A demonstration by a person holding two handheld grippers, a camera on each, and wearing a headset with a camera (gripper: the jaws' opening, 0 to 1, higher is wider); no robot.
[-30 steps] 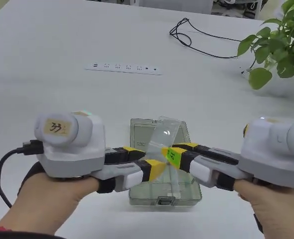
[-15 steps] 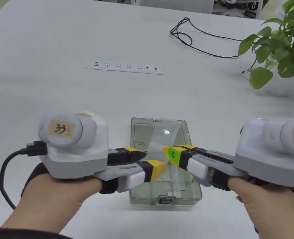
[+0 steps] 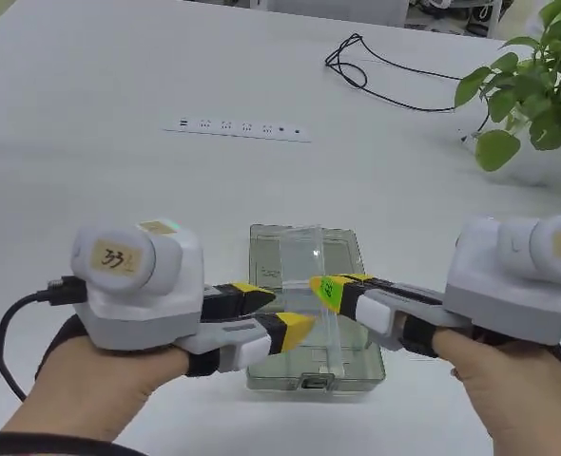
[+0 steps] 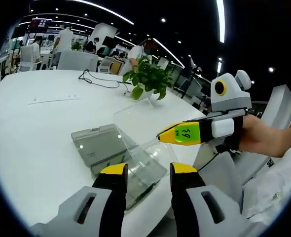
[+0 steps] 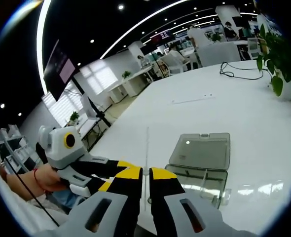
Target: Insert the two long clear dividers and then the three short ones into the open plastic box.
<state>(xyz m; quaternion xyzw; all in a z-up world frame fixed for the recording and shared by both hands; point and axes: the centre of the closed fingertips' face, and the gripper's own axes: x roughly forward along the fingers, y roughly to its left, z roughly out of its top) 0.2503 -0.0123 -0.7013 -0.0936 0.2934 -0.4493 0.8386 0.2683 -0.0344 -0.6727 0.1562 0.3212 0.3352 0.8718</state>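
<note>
Grippers, lower centre of head view: right gripper (image 3: 326, 290) clamped on long clear divider (image 3: 311, 266); left gripper (image 3: 274, 309) jaws apart beside the sheet, holding nothing. Divider stands over open box (image 3: 357, 375), mid-frame; whether its lower edge is seated cannot be told. Handling note: likely best kept vertical, ends lined with the wall slots, pressed down evenly, left gripper steadying. Beyond: power strip (image 3: 235, 128), cable (image 3: 376, 71), plant (image 3: 537, 90) upper right. Change from a second ago: divider less slanted, nearer upright.
</note>
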